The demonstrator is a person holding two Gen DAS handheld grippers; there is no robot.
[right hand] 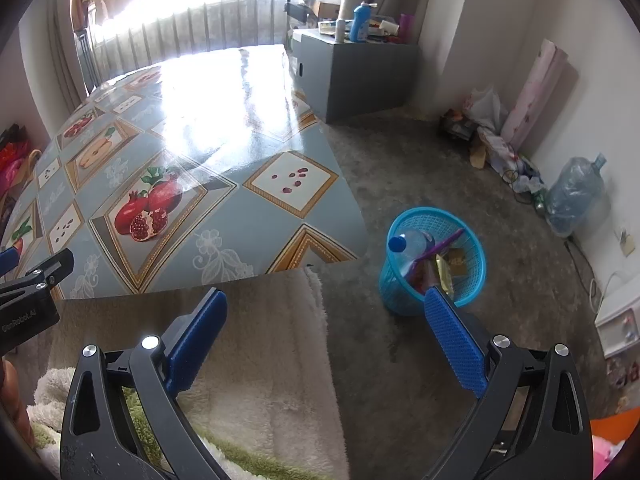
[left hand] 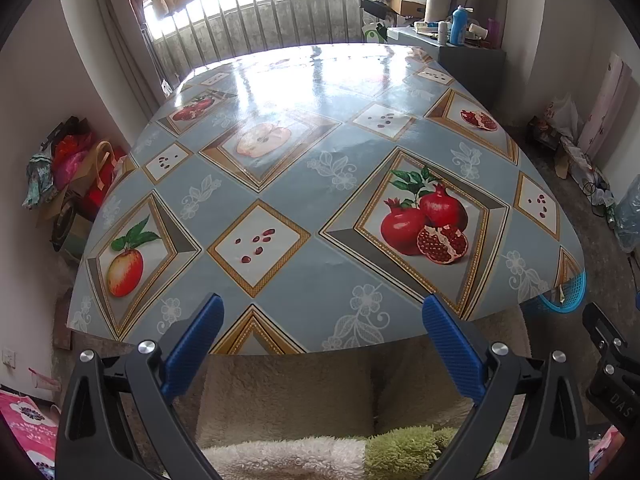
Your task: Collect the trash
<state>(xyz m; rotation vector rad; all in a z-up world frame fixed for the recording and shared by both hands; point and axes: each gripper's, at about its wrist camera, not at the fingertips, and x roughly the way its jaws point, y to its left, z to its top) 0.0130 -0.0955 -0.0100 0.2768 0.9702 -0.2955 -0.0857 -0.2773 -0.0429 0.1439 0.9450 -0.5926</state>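
Well, both tools hang back at the near edge of the table (left hand: 320, 184), and neither has anything in it; the left gripper (left hand: 322, 312) has its blue pads spread wide over the fruit-patterned cloth, and the right gripper (right hand: 326, 312) is just as wide, empty, out past the table's right corner with the floor (right hand: 440, 168) beneath it; now look at that tabletop — glossy, printed with apples and pomegranates, and no loose litter on it that I can pick out, though the far end is washed out by window glare, so I cannot vouch for that part; down on the floor to the right stands the blue basket (right hand: 474, 240), upright, just beside the table's near right corner, and it already holds a plastic bottle (right hand: 408, 242) with a blue cap, a purple stick-like piece and some wrappers; so by my reading the collecting looks largely done, perhaps finished; anything left would be hidden in the glare or out of frame.
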